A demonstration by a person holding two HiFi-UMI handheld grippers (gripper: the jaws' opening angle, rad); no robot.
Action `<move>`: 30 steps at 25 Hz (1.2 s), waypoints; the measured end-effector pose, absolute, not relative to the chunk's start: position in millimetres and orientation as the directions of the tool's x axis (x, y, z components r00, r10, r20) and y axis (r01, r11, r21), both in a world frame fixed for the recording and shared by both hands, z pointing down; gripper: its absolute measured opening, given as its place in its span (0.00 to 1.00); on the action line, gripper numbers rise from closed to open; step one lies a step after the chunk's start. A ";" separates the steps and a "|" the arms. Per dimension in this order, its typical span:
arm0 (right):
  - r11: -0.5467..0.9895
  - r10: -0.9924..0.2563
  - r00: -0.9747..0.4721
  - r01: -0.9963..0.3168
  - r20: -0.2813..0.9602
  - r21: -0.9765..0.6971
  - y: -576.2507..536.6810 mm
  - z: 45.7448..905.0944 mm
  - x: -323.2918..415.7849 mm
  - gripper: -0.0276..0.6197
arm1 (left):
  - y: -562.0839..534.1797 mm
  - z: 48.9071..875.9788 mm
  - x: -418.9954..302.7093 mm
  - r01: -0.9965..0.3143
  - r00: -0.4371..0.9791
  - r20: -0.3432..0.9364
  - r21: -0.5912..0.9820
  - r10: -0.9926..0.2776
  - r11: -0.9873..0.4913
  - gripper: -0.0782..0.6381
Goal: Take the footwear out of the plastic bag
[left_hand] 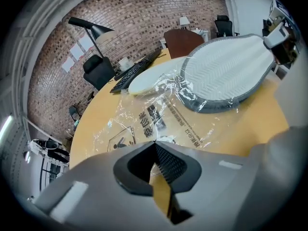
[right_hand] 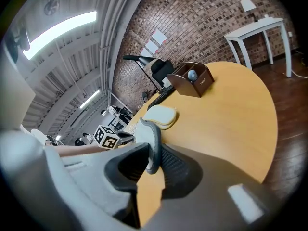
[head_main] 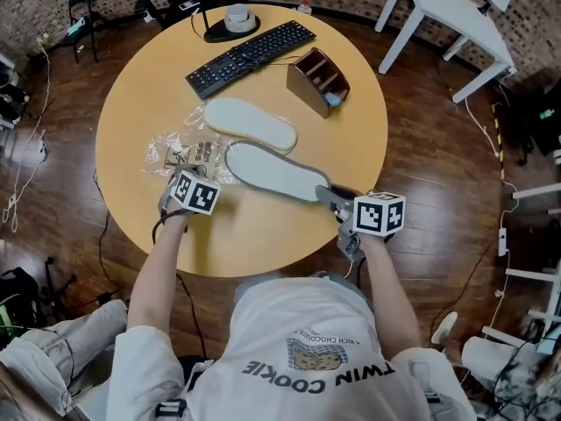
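Note:
A grey-rimmed slipper (head_main: 272, 172) lies sole up on the round table (head_main: 263, 235). My right gripper (head_main: 326, 195) is shut on its right end, and the rim (right_hand: 150, 143) stands between the pads. Crumpled film of the clear plastic bag (head_main: 186, 150) still wraps the slipper's other end (left_hand: 211, 100). My left gripper (head_main: 178, 167) is shut on the bag's film (left_hand: 144, 124), its jaws meeting at the tip (left_hand: 155, 142). A second, pale slipper (head_main: 250, 124) lies sole up just behind, outside the bag.
A black keyboard (head_main: 250, 57) and a brown desk organizer (head_main: 319, 79) sit at the table's far side, with a black lamp base (head_main: 232, 26) behind them. A white table (head_main: 456, 11) stands on the floor at the right.

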State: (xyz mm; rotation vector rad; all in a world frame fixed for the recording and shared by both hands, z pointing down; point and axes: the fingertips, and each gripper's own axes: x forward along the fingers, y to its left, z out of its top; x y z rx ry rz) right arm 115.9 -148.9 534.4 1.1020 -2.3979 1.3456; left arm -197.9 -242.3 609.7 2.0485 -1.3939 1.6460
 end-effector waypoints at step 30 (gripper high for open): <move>0.411 -0.591 -0.780 -0.509 0.205 -0.756 -132.5 425.7 143.6 0.14 | -240.8 608.9 -196.7 -0.750 -0.017 0.835 -0.374 -0.549 -0.545 0.12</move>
